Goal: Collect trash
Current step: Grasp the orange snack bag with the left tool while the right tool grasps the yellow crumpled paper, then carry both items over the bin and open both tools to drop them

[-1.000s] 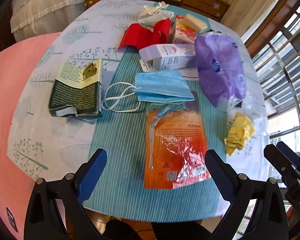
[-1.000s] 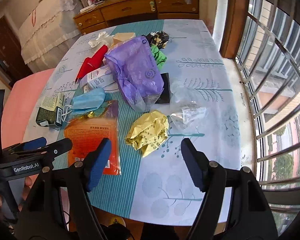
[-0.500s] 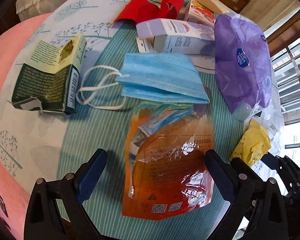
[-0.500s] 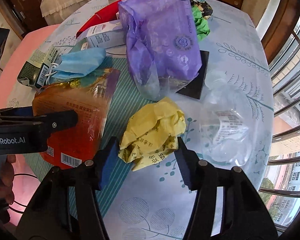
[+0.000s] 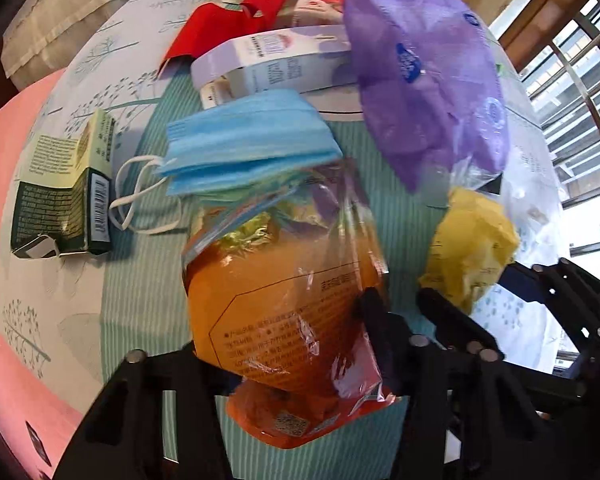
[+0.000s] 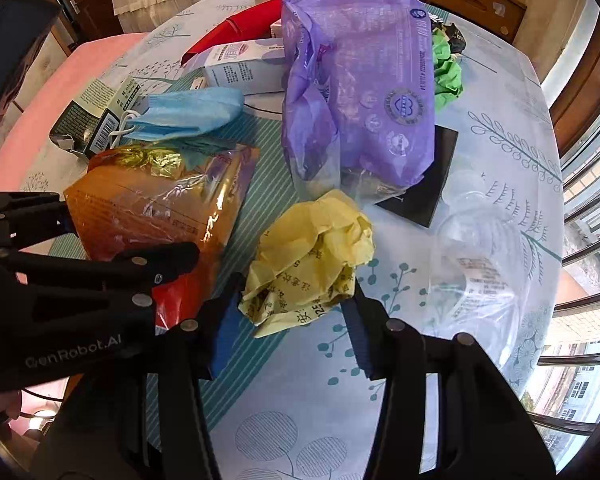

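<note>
An orange plastic snack bag lies on the table's striped teal cloth. My left gripper straddles its near end with its jaws closing. The pads press on the bag, which has buckled up into a hump that hides the left finger. The right wrist view shows the same grip, left gripper on the bag. A crumpled yellow paper sits between the fingers of my right gripper. Those jaws are closing too, and both pads touch the paper's sides.
A blue face mask overlaps the orange bag's far end. A dark green box, a lilac carton, red packaging and a purple bag lie beyond. A clear plastic bag and a black card lie right of the yellow paper.
Both grippers have come down onto the table. The left jaws went from wide open to pinching the orange bag, which bulged up. The right jaws narrowed onto the yellow paper.
</note>
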Available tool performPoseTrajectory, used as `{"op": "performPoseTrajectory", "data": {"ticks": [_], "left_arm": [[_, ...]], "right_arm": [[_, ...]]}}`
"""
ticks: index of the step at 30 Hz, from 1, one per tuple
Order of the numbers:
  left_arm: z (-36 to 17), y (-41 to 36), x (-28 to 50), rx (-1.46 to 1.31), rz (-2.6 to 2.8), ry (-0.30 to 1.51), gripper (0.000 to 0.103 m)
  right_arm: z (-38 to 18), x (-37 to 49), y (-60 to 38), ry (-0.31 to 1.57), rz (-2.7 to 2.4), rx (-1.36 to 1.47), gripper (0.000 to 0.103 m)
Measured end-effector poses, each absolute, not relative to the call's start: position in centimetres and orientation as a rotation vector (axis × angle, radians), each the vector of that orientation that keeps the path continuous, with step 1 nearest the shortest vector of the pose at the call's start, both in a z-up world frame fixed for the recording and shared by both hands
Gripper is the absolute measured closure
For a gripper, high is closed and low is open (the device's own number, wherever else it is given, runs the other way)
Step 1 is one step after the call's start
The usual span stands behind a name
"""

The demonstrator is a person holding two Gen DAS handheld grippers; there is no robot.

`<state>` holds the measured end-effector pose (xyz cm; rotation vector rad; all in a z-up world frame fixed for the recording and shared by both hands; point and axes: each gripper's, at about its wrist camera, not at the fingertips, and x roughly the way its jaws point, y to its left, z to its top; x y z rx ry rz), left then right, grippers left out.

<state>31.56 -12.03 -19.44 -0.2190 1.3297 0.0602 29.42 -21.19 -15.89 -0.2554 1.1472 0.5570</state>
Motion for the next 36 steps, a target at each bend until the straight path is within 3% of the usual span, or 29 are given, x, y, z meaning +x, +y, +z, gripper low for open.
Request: {"op": "performPoseTrajectory", "data": {"ticks": [2, 8, 24, 36], "left_arm": [[-19.0, -12.4, 31.7, -0.237, 0.036, 1.328, 0.076], [-16.7, -12.3, 30.7, -0.217, 0.015, 1.3, 0.089], [-4.3, -7.7, 21.2, -0.009, -0.075, 1.016, 0.091], [-1.8, -0.4, 8.0, 0.177, -0.146, 0.911, 0.091]], "right_arm": [[-15.7, 29.2, -21.6, 1.152, 0.561, -0.256, 0.061], [-15.0, 29.1, -21.7, 1.18, 0.555, -0.246, 0.067], [-7.1, 24.5, -20.1, 1.046, 0.471, -0.094, 0.068], [-5.1, 11.8, -14.7, 0.956, 0.35, 0.044, 0.068]]}}
